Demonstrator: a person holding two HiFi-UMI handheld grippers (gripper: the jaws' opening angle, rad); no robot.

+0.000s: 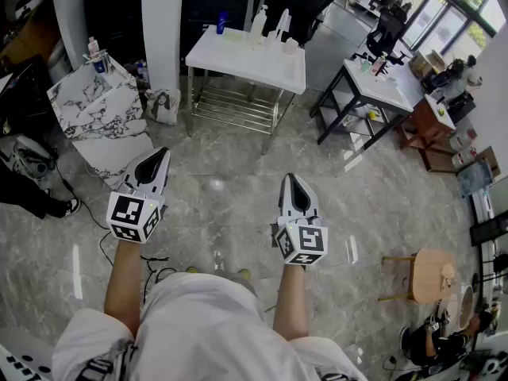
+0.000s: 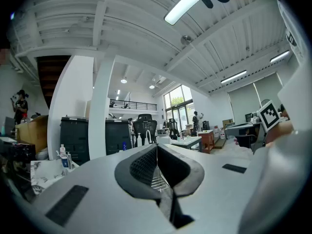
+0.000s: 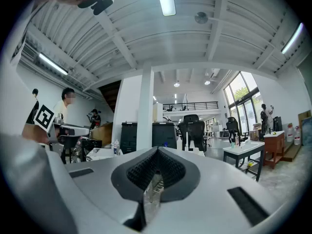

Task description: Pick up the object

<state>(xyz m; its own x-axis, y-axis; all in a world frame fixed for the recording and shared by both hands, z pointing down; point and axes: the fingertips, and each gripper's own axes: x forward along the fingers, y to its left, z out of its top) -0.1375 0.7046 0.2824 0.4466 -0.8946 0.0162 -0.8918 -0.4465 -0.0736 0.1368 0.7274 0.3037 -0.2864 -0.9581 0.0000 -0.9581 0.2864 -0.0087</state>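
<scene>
I stand on a grey stone floor, some way short of a white table [image 1: 238,63]. On its far side stand white bottles [image 1: 259,22], a blue container [image 1: 221,23] and a small pale cup [image 1: 290,46]. My left gripper [image 1: 161,156] points forward over the floor, shut, with nothing between its jaws. My right gripper [image 1: 292,180] is held level beside it, also shut and empty. In the left gripper view the jaws [image 2: 157,148] meet along a thin line. The right gripper view shows the same closed jaws [image 3: 157,153], with the table far beyond them.
A marble-patterned table [image 1: 99,105] with a small bottle stands at the left beside a white pillar [image 1: 163,30]. Right of centre is a black-framed desk [image 1: 381,86] with clutter; a wooden stool [image 1: 432,275] sits lower right. Cables lie on the floor near my feet.
</scene>
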